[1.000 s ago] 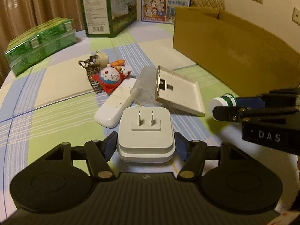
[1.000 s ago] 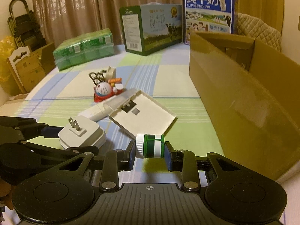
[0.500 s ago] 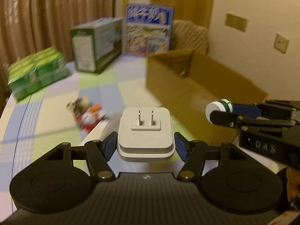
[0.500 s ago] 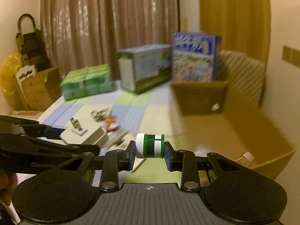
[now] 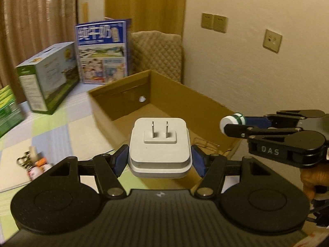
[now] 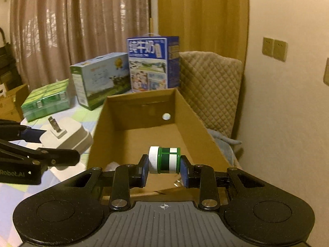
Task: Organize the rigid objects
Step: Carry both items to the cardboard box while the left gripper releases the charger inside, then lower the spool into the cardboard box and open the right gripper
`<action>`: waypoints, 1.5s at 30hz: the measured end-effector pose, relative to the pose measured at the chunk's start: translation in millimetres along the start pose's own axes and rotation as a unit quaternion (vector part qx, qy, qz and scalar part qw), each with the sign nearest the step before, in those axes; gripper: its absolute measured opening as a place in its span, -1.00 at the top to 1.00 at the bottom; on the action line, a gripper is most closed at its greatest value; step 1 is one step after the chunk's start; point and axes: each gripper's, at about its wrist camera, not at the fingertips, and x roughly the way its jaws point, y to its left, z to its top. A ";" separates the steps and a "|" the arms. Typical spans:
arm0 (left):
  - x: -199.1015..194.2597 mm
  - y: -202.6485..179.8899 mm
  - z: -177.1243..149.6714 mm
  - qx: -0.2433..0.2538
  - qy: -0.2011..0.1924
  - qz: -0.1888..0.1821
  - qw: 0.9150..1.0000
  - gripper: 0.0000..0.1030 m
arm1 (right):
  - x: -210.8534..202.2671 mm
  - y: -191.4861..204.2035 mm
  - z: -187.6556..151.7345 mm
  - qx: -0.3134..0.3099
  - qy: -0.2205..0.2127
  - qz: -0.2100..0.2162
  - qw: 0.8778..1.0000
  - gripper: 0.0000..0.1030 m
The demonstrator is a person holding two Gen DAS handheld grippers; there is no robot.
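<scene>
Both grippers have risen from the checked tablecloth [image 5: 59,123] to the open brown cardboard box [image 6: 197,121]. The left gripper [image 5: 160,160] clamps a white two-pin plug adapter [image 5: 159,146] at the box's near edge; the right gripper [image 6: 164,167] pinches a small green white-capped jar [image 6: 164,160] above its interior.

My left tool [image 5: 159,162] and right tool [image 6: 163,164] are black, with blue pads, silver screws and white "DAS" lettering.

Warm dim light falls on a cream wall [image 5: 236,65] with switch plates [image 5: 213,21], brown curtains [image 6: 78,26], a quilted chair [image 6: 207,86] behind the table's far edge, and a checked tablecloth [image 5: 53,131].
</scene>
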 end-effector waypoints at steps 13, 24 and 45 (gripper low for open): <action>42.0 -8.5 -0.8 0.008 0.023 -0.011 1.000 -0.17 | 15.4 -25.5 -5.5 0.026 0.010 0.011 1.000 0.45; 40.6 -5.4 -4.7 0.018 0.015 0.003 1.000 -0.28 | 17.0 -26.0 -7.7 0.031 0.013 0.011 0.999 0.45; 7.7 27.1 -16.3 -0.027 -0.002 0.020 0.999 -0.28 | 22.9 -10.0 -10.1 0.014 0.025 0.027 0.999 0.45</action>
